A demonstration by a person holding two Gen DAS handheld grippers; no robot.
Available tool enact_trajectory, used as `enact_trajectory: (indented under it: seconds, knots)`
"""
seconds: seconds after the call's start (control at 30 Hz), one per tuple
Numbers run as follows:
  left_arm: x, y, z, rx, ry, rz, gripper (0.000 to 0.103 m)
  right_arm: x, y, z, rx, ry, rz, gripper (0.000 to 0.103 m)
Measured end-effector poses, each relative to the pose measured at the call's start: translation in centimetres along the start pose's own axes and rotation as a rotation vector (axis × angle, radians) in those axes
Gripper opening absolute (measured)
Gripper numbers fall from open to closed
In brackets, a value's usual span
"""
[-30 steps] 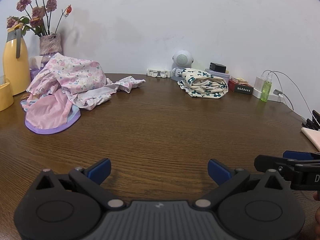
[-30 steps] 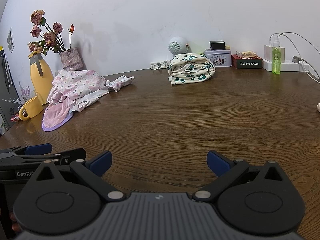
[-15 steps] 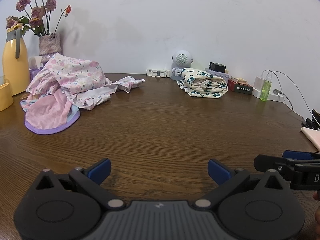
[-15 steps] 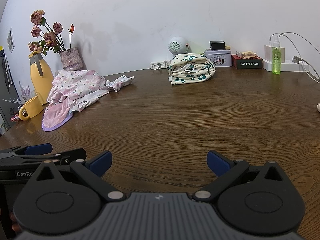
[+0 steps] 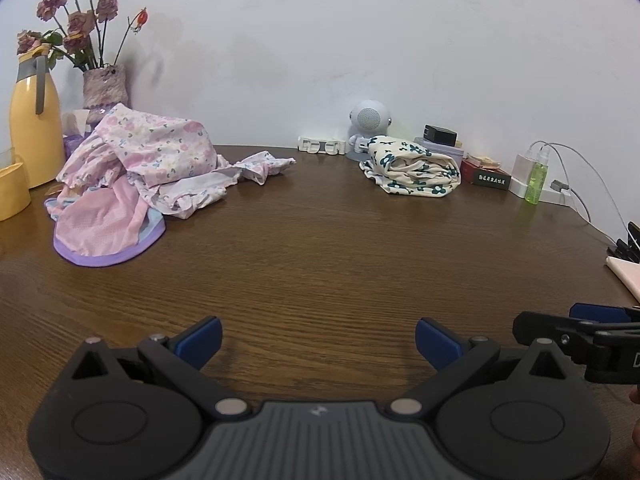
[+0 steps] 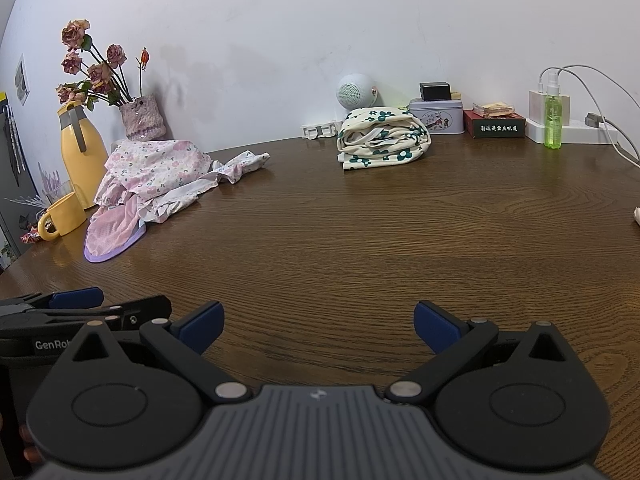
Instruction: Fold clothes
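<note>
While both tools hang low over the near edge of the dark brown wood-grain table (image 5: 320, 248), each stands with jaws spread wide and nothing between: left gripper (image 5: 318, 340), right gripper (image 6: 318, 326), side by side. A broad bare stretch of tabletop lies ahead of both. The crumpled pile of pink floral clothes (image 5: 148, 160) sits far-left, its purple-hemmed edge nearest. The folded cream garment with dark green flowers (image 5: 412, 170) rests far-centre by the white wall (image 6: 320, 20). A yellow jug (image 6: 78, 156) and a green spray bottle (image 6: 553, 118) stand along the far rim.
</note>
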State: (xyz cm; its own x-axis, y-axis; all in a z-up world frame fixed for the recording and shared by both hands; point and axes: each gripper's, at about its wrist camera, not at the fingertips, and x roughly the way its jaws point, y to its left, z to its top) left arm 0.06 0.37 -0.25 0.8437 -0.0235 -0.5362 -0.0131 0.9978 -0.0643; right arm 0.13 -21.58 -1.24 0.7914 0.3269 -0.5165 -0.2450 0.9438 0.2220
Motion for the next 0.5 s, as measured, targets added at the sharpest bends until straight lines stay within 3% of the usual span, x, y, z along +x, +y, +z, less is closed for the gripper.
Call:
enact_trajectory:
  seconds: [0.5]
  knots:
    - [-0.07,0.06,-0.04,0.007,-0.001,-0.016,0.103,0.08,0.10,0.01,-0.006,0.005,-0.002,0.103]
